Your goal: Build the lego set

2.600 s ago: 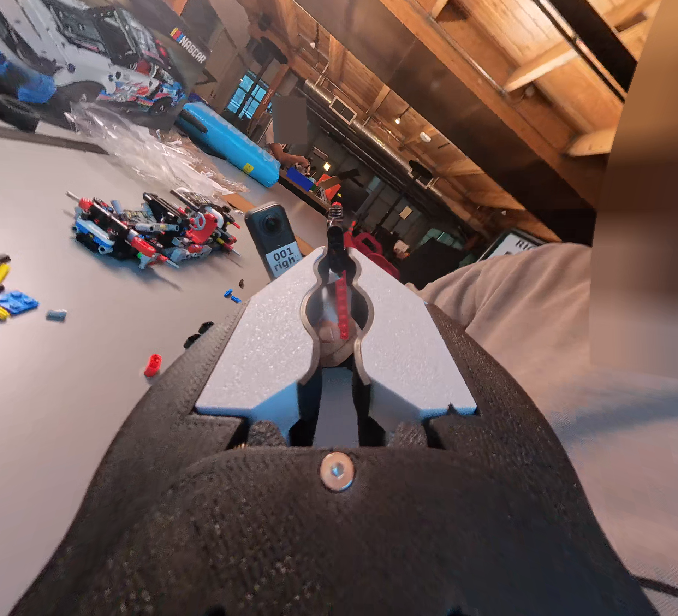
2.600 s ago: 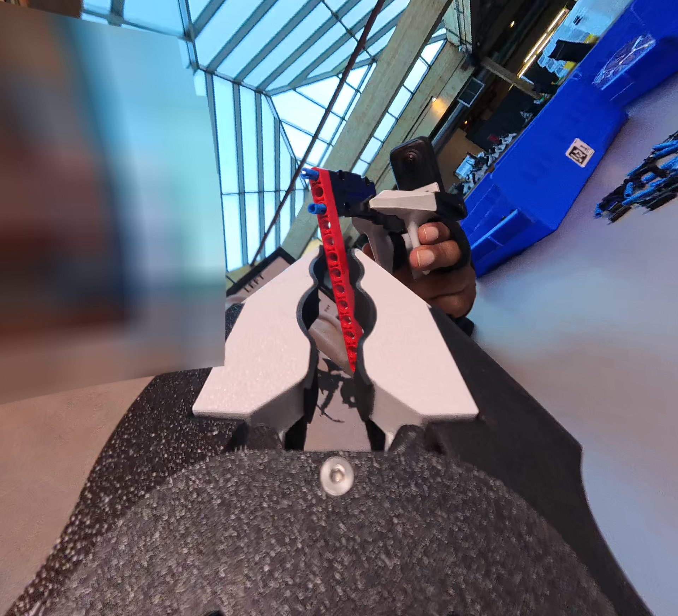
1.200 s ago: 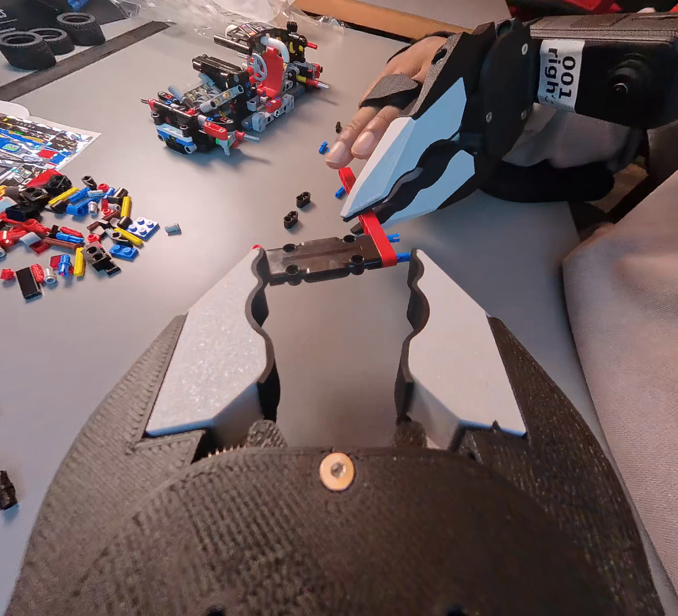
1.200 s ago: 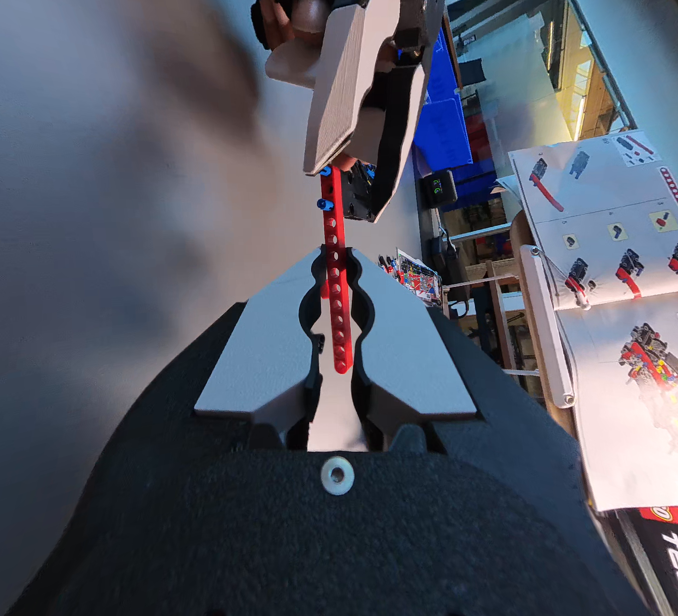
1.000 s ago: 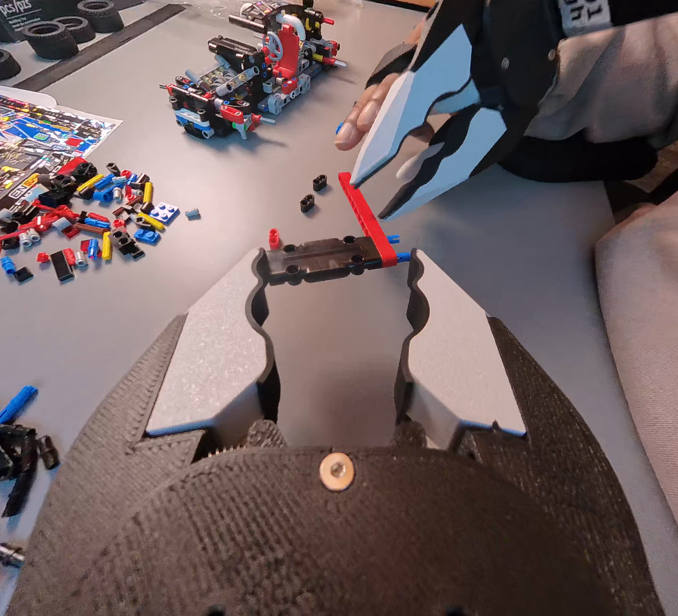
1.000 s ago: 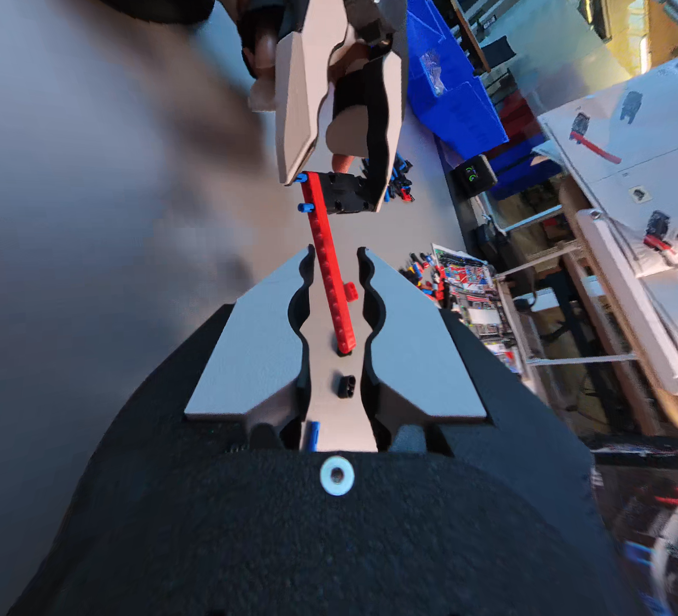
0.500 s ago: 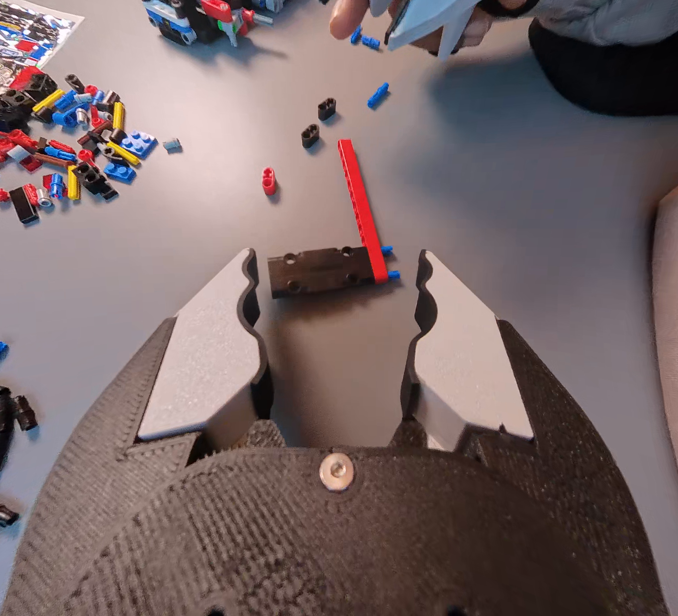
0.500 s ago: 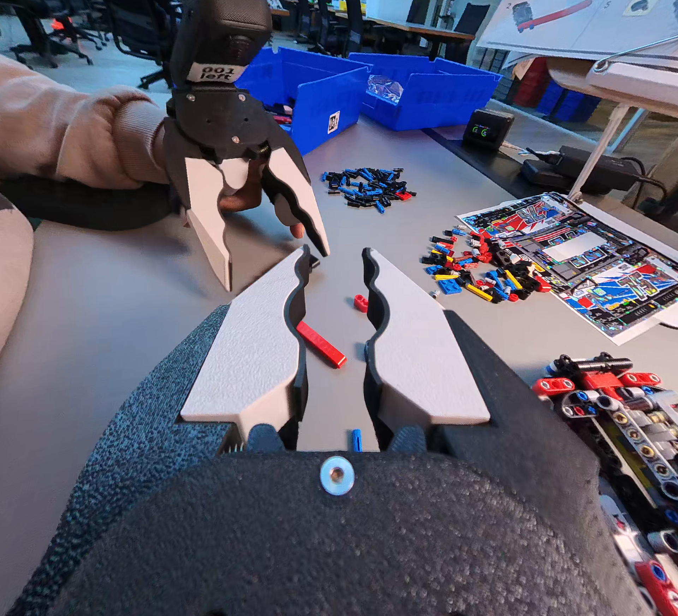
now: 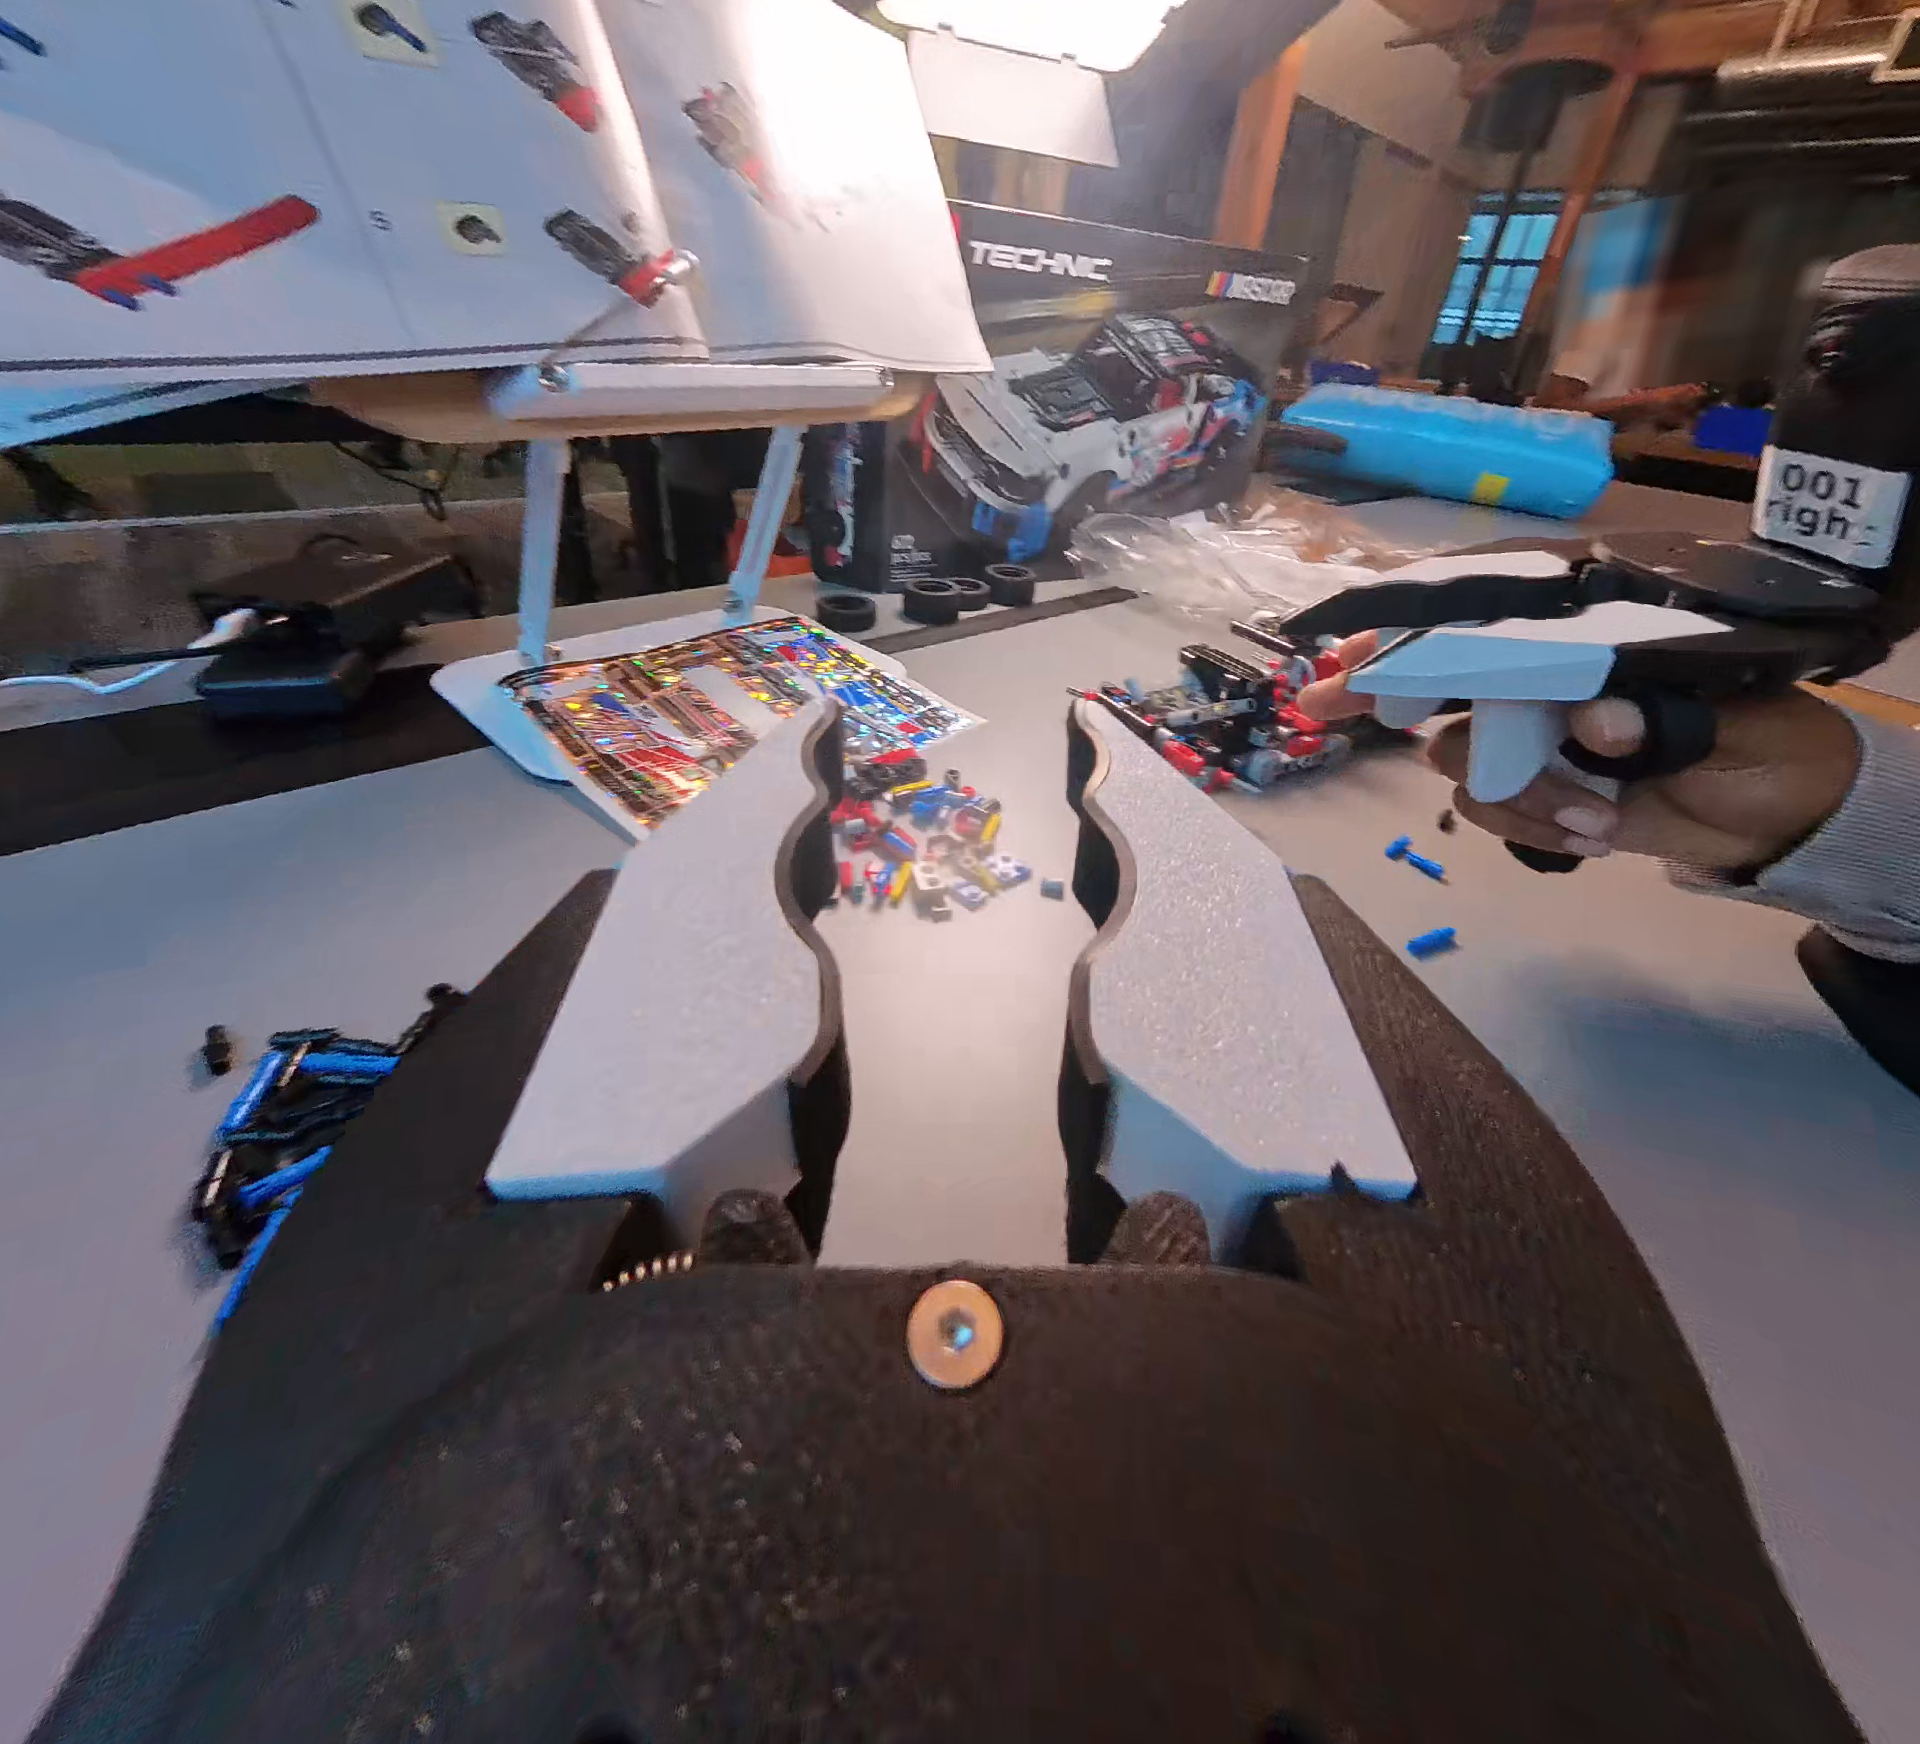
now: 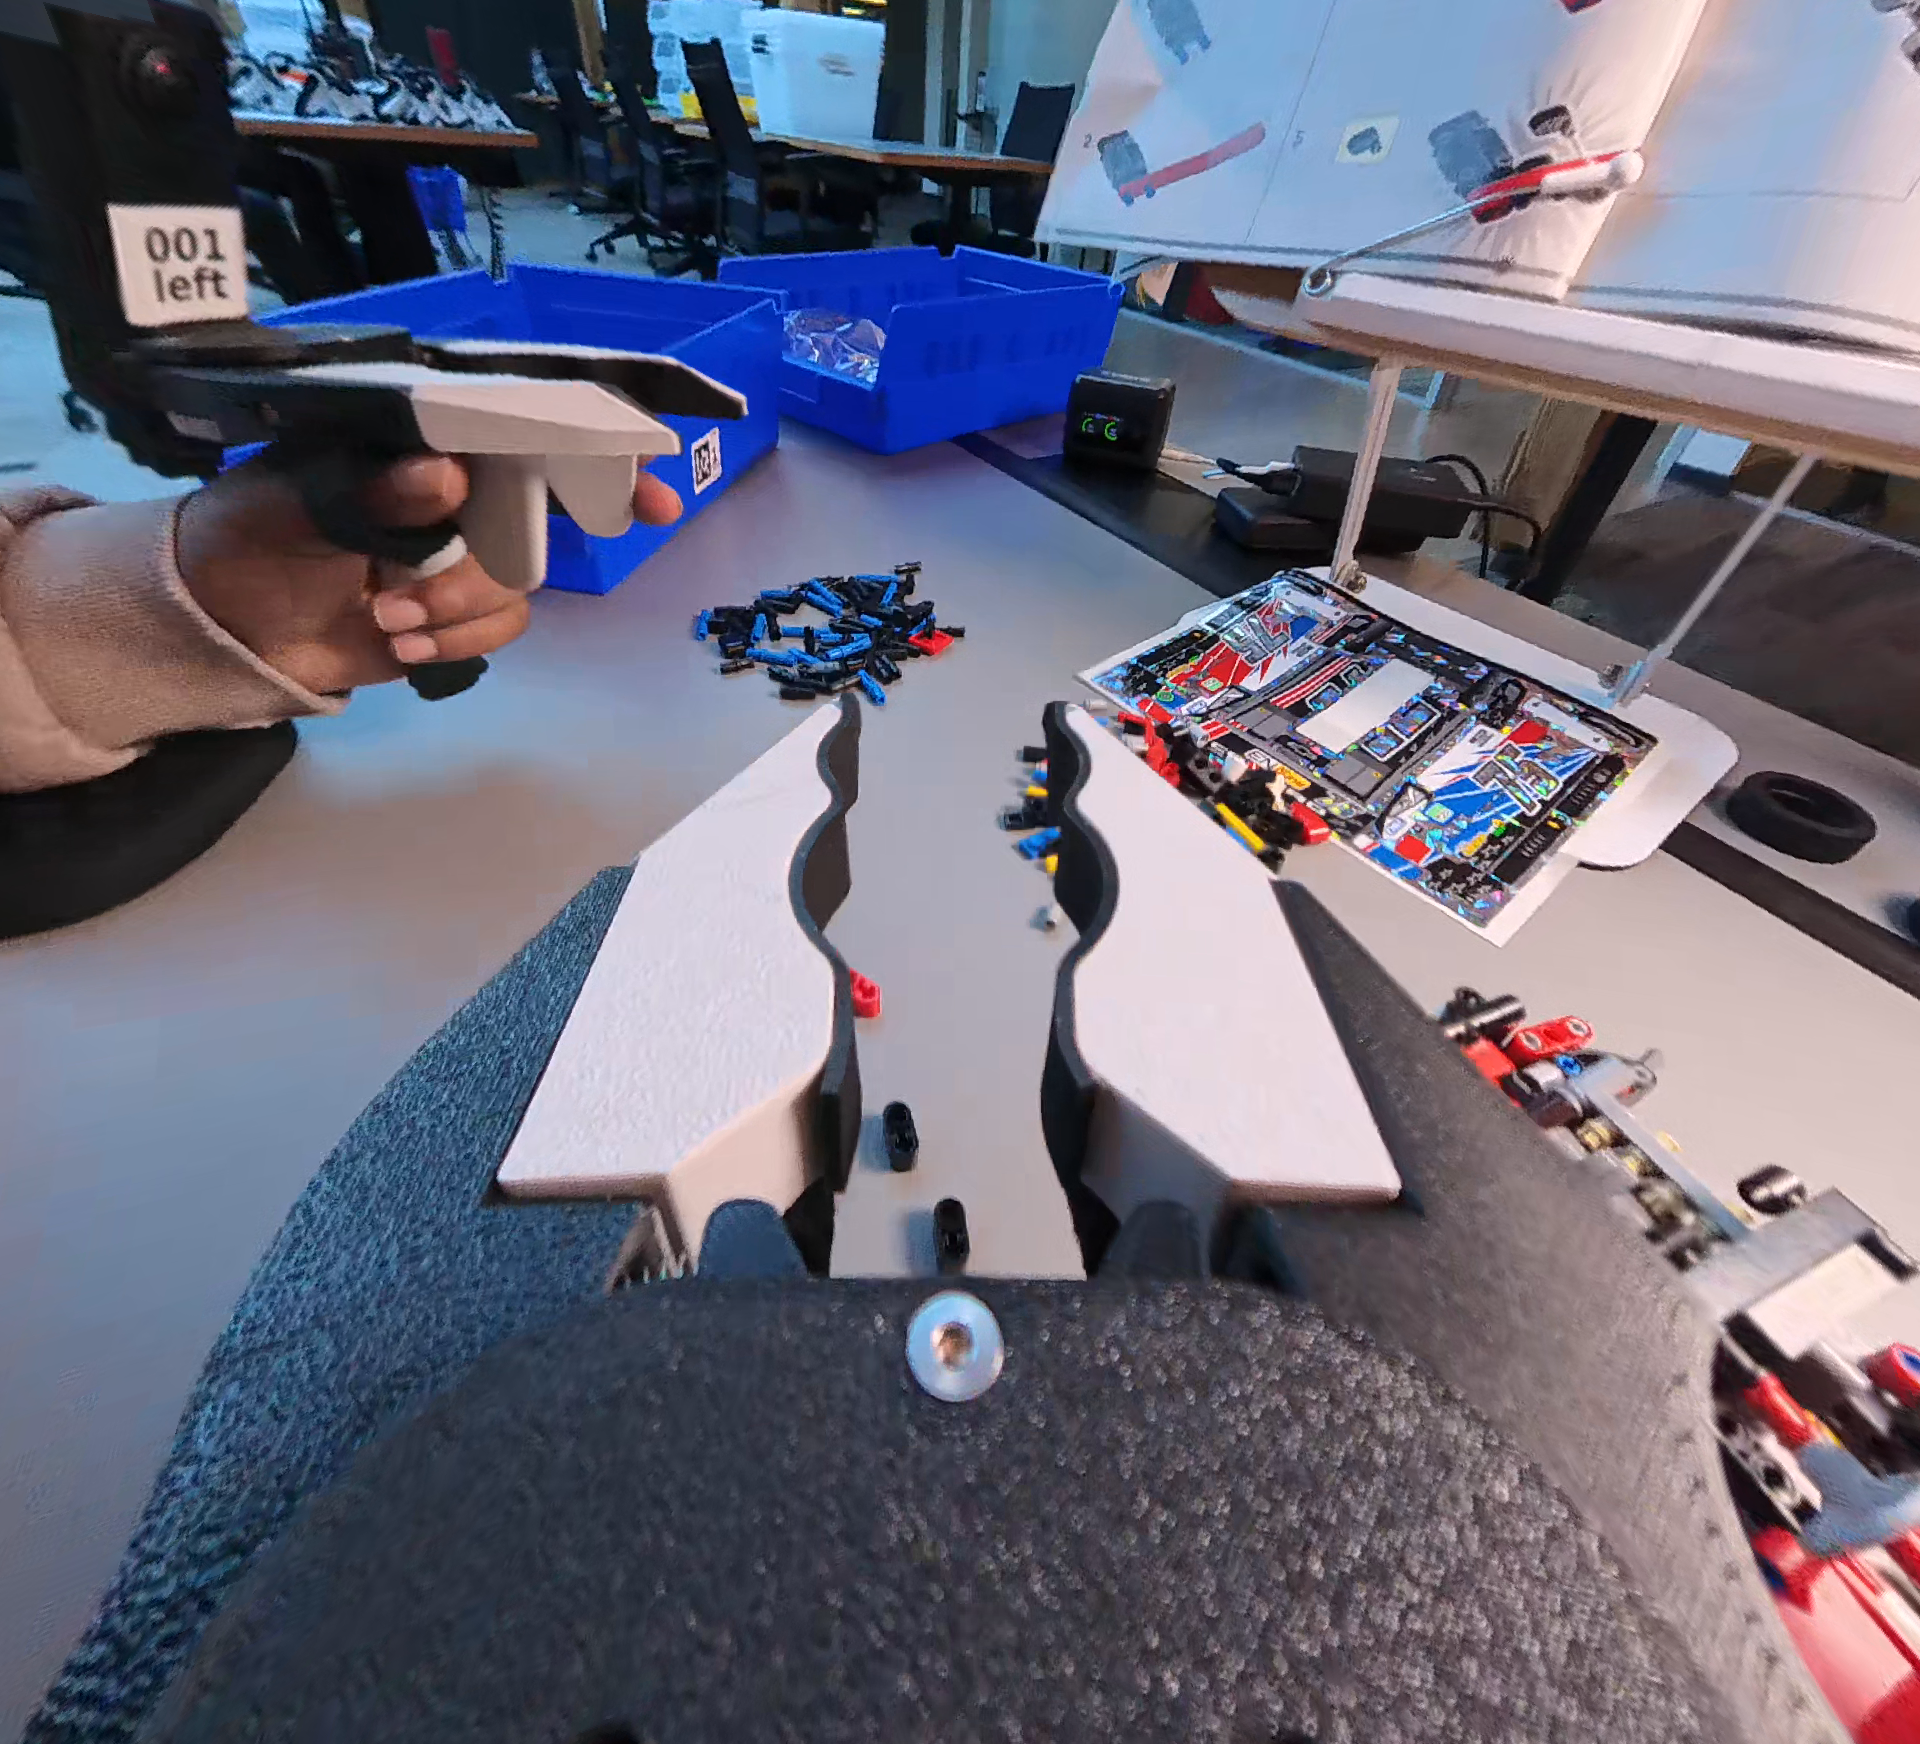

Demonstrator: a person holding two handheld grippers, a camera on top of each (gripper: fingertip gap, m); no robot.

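My left gripper is open and empty, held level above the grey table. My right gripper is also open and empty. A partly built car chassis stands beyond the left gripper to the right, and also shows at the lower right of the right wrist view. A pile of small mixed bricks lies just past my left fingertips. Each gripper shows side-on in the other's view: the right one and the left one. The red beam with the black panel is out of view.
An open instruction booklet rests on a stand above a sticker sheet. A heap of blue and black pins lies ahead, with two blue bins behind. Loose black connectors, a red piece, tyres and the set box are around.
Both grippers opened and let go of the red beam and black panel, which was left lying on the table. Both then lifted and tilted up, so it is out of view.
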